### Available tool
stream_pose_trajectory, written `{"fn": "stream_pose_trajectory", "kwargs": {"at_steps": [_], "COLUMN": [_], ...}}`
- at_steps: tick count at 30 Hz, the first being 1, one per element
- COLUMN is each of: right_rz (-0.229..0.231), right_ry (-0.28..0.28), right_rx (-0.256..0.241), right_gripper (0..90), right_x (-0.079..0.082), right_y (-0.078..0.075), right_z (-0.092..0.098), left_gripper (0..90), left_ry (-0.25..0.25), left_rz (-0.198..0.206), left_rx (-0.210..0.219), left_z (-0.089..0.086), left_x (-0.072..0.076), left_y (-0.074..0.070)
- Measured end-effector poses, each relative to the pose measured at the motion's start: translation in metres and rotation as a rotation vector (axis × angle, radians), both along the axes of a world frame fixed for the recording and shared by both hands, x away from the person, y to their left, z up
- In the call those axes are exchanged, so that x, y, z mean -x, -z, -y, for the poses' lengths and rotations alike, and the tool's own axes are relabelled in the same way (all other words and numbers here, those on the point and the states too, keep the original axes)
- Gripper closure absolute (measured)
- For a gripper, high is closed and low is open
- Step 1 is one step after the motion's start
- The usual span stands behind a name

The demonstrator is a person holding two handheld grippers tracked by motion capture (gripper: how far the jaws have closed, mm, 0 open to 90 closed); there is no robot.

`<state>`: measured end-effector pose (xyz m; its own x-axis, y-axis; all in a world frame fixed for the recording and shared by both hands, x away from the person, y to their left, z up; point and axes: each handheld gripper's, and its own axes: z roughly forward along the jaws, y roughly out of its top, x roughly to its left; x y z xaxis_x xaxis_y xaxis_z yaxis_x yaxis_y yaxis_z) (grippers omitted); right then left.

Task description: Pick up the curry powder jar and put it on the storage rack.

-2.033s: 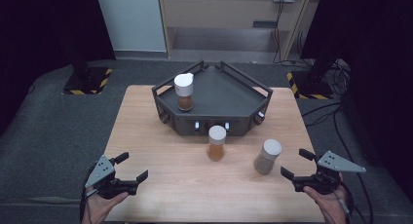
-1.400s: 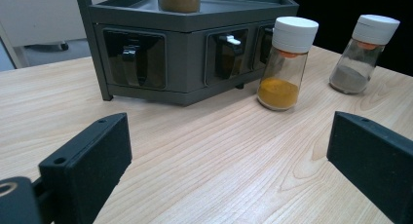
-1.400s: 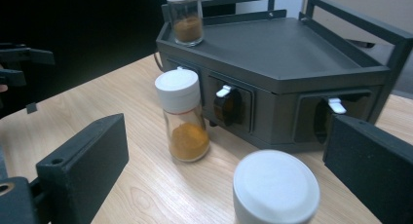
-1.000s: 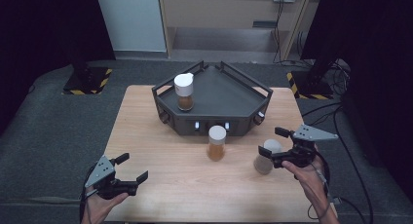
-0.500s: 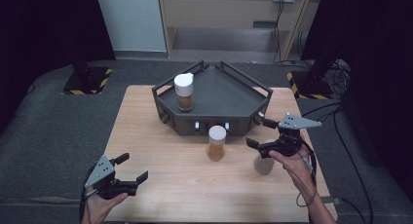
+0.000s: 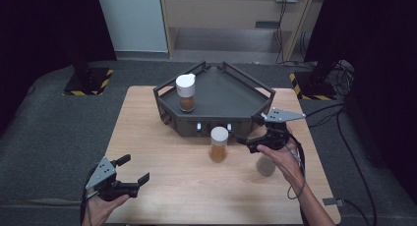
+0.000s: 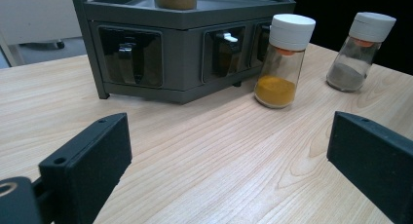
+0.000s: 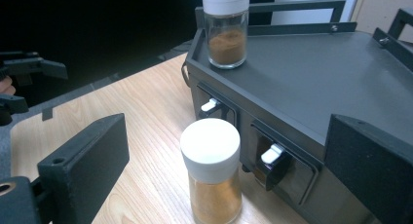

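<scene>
Wooden table, both grippers empty, reach toward the middle spice jar likely in hand.

Taking the dark corner rack (image 6: 216,100) as landmark: left gripper (image 6: 129,176) rests low, well off its front-left, jaws apart. Amber-filled jar (image 6: 219,143) stands just before the rack's front. Right gripper (image 6: 250,129), hand raised and angled inward, hovers beside that jar, jaws spread; next, probably lower and close squarely. Grey-filled jar (image 7: 360,51) stands farther right.

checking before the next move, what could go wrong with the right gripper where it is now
1. The right gripper hangs open between the orange spice jar and the grey spice jar; the hand above the grey one could topple it.
2. Closing off-centre might tip the tall, narrow orange jar.
3. The rack sits close behind, so a jaw could catch its front.
</scene>
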<state>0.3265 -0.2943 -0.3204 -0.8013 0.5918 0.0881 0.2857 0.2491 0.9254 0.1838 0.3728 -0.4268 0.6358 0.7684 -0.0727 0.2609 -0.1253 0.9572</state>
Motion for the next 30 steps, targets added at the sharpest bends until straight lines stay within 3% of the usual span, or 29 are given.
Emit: {"fn": "stream_pose_trajectory", "kwargs": {"at_steps": [30], "right_rz": [-0.054], "right_ry": [-0.021], "right_rx": [0.078], "right_gripper": [4.6], "right_x": [-0.033], "right_y": [0.029], "right_z": [-0.06], "left_gripper": [1.4], "left_ry": [0.006], "left_rz": [-0.005], "left_rx": [-0.001], "left_z": [0.0], "left_x": [-0.001], "left_y": [0.0]}}
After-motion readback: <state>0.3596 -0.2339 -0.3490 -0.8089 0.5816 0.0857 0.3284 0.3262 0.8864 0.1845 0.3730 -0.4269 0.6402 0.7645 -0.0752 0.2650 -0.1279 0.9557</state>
